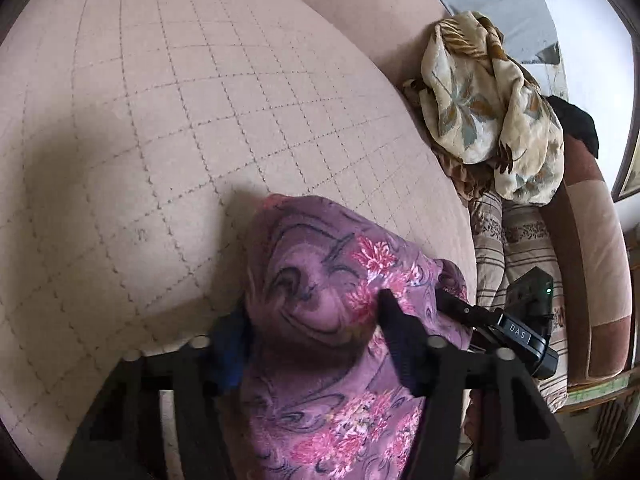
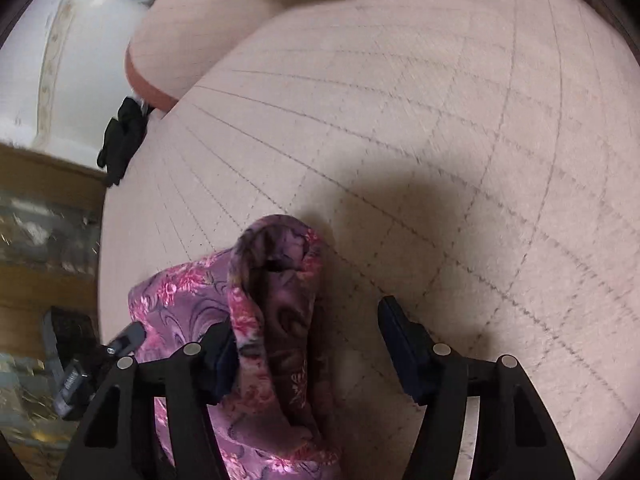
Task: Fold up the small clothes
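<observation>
A purple garment with pink flowers (image 1: 320, 280) lies bunched on the quilted pink bed cover (image 1: 180, 120). My left gripper (image 1: 312, 332) stands open around it, the cloth bulging between and over the two fingers. In the right wrist view the same garment (image 2: 276, 300) rises in a fold by the left finger (image 2: 220, 352). My right gripper (image 2: 308, 348) is open; the cloth lies against its left finger and the right finger (image 2: 404, 344) stands apart from it. The right gripper's tip also shows in the left wrist view (image 1: 480, 316).
A cream leaf-print blanket (image 1: 492, 120) is heaped at the far right of the bed, above striped pillows (image 1: 516, 248). A black item (image 2: 124, 136) lies at the bed's left edge. A wooden floor and clutter (image 2: 44, 240) lie beyond.
</observation>
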A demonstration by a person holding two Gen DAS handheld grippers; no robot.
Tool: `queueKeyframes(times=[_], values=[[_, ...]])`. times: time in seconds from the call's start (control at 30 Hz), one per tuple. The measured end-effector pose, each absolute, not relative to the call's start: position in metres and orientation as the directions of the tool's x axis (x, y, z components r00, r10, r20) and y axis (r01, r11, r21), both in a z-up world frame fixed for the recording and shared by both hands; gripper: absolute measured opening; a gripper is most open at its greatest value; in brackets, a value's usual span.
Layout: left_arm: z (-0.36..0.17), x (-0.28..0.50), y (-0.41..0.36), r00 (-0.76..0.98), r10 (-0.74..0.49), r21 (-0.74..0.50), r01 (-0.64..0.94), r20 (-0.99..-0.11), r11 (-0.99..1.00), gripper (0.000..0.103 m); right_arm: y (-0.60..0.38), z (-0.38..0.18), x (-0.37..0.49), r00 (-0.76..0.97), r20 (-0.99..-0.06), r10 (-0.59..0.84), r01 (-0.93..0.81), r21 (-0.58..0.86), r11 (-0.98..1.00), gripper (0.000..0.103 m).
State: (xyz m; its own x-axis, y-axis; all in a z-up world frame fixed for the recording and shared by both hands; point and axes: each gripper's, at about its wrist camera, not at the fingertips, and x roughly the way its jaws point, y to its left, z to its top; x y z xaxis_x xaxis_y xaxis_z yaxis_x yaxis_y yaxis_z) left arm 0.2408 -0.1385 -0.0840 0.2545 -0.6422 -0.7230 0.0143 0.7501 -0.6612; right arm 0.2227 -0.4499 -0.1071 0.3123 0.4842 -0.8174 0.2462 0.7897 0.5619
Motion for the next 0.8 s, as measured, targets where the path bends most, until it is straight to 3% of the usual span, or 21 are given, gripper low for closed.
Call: queueKeyframes(times=[0.03, 0.07, 0.17, 0.27, 0.4, 0.5, 0.53, 0.6, 0.67, 0.73, 0.8], values=[[-0.081, 0.242, -0.136, 0.243, -0.651, -0.668, 0.017, -0.719, 0.744, 0.036, -0.447, -0.104, 0.223, 0.318, -0.813, 0.487, 0.227, 0.564, 0.794, 0.049], [-0.076, 0.244, -0.130, 0.231, -0.674, -0.691, 0.011, -0.701, 0.722, 0.029, -0.443, -0.104, 0.223, 0.312, -0.786, 0.534, 0.207, 0.605, 0.769, 0.018], [-0.047, 0.249, -0.101, 0.218, -0.777, -0.796, -0.001, -0.591, 0.605, 0.027, -0.438, -0.095, 0.221, 0.342, -0.771, 0.538, 0.203, 0.619, 0.759, 0.017], [-0.011, 0.261, -0.079, 0.255, -0.754, -0.767, 0.065, -0.606, 0.638, 0.027, -0.422, -0.063, 0.226, 0.421, -0.692, 0.587, 0.131, 0.686, 0.715, 0.017], [0.012, 0.299, -0.044, 0.289, -0.726, -0.738, 0.088, -0.624, 0.669, 0.027, -0.389, -0.037, 0.259, 0.440, -0.662, 0.606, 0.070, 0.699, 0.712, 0.017], [0.000, 0.328, -0.029, 0.302, -0.672, -0.687, 0.071, -0.676, 0.723, 0.032, -0.360, -0.042, 0.301, 0.434, -0.661, 0.612, 0.058, 0.698, 0.714, 0.017], [-0.015, 0.334, -0.024, 0.301, -0.614, -0.638, 0.024, -0.729, 0.770, 0.035, -0.350, -0.048, 0.309, 0.432, -0.675, 0.598, 0.054, 0.681, 0.730, 0.018], [-0.033, 0.331, -0.018, 0.294, -0.513, -0.543, -0.026, -0.807, 0.839, 0.036, -0.335, -0.070, 0.324, 0.402, -0.706, 0.583, 0.084, 0.662, 0.744, 0.025], [-0.039, 0.310, -0.012, 0.289, -0.518, -0.533, 0.029, -0.805, 0.845, 0.038, -0.333, -0.094, 0.318, 0.375, -0.718, 0.586, 0.158, 0.673, 0.723, 0.030], [-0.034, 0.278, -0.005, 0.320, -0.519, -0.530, 0.059, -0.793, 0.846, 0.056, -0.339, -0.095, 0.300, 0.401, -0.685, 0.609, 0.180, 0.710, 0.681, 0.036], [-0.026, 0.250, -0.006, 0.330, -0.531, -0.530, 0.101, -0.781, 0.842, 0.063, -0.346, -0.077, 0.280, 0.433, -0.695, 0.575, 0.169, 0.689, 0.705, 0.049]])
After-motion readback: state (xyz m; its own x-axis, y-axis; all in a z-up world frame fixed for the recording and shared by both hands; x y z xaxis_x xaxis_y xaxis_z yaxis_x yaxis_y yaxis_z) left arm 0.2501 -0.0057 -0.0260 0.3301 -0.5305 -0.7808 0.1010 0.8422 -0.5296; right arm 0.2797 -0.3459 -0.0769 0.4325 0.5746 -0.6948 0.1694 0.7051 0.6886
